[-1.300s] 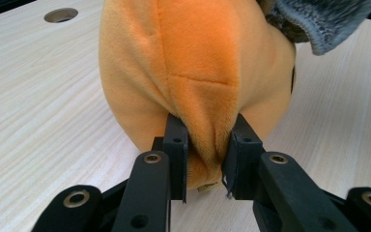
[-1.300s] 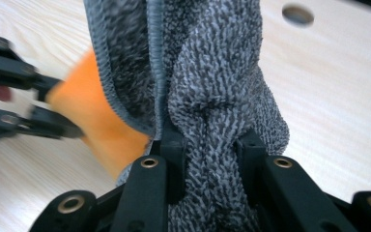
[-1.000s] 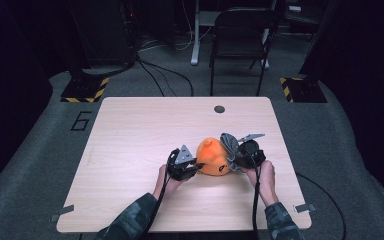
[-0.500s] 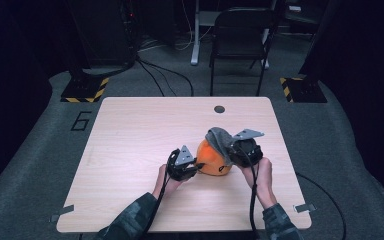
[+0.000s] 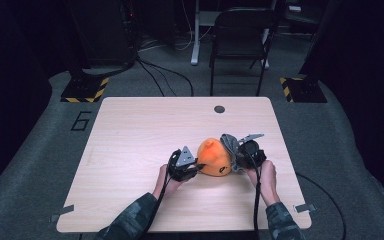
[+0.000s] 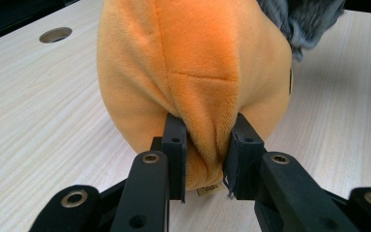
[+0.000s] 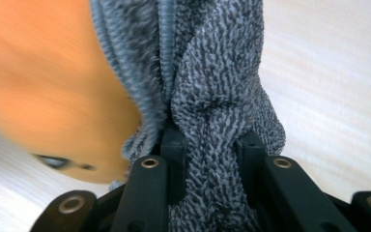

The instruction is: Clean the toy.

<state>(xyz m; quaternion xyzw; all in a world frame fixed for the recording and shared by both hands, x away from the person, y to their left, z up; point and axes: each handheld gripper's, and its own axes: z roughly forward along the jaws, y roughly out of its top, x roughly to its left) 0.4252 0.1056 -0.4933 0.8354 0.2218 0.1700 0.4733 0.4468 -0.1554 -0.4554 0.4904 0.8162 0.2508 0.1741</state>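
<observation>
Orange plush toy (image 5: 214,157) sits at the desk's (image 5: 130,130) five o'clock, soft and light; left tool (image 6: 206,145) pinches its seam fold, right tool (image 7: 211,145) pinches the stretchy grey knit cloth (image 7: 212,72) (grips bunch easily)

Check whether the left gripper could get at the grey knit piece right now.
Probably not: the left gripper is shut on the orange plush toy, whose bulk lies between it and the grey knit piece, which the right gripper already clamps.
</observation>
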